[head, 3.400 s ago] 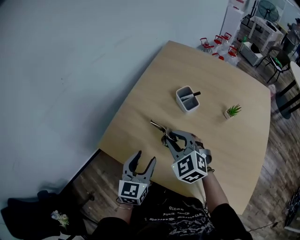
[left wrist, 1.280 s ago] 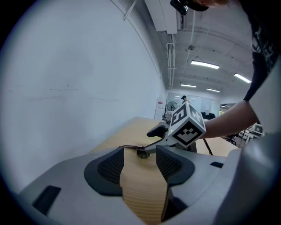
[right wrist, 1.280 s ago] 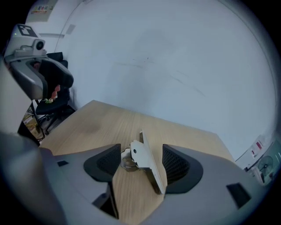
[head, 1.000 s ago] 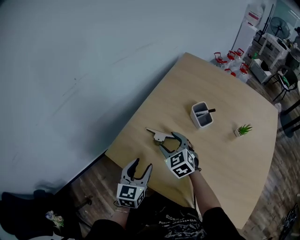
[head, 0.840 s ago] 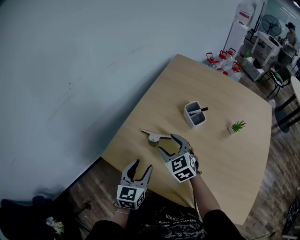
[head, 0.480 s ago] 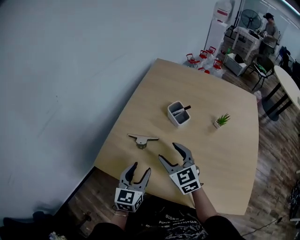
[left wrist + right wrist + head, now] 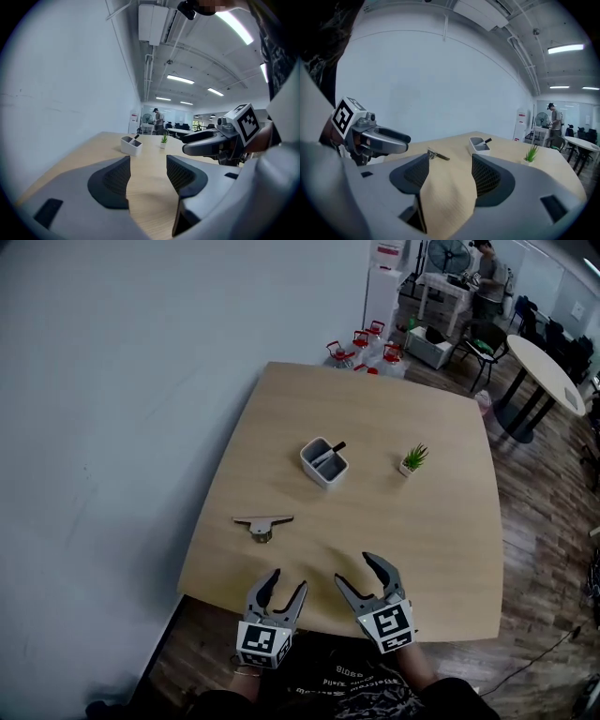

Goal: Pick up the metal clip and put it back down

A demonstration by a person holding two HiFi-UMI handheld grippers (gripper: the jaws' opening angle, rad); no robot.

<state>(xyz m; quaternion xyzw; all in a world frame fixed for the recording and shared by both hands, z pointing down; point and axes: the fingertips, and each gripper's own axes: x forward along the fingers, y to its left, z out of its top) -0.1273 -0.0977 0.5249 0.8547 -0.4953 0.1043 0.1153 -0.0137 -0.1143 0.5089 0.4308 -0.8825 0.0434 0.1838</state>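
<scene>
Metal clip: the flat silver metal clip [image 7: 263, 524] is seen lying on the light wooden table [image 7: 422, 521], left of centre in the head view, touched by neither gripper.
Right gripper: the right gripper [image 7: 354, 570] is held at lower centre, over the table's near edge, its jaws spread around bare tabletop only; the clip lies up and to its left, apart.
Left gripper: the left gripper [image 7: 286, 580] is held beside it, jaws spread and empty; the clip lies straight above it in the frame.
Farther up: a white rectangular pen holder [image 7: 324, 463] and a small green potted plant [image 7: 412, 460] are set side by side.
</scene>
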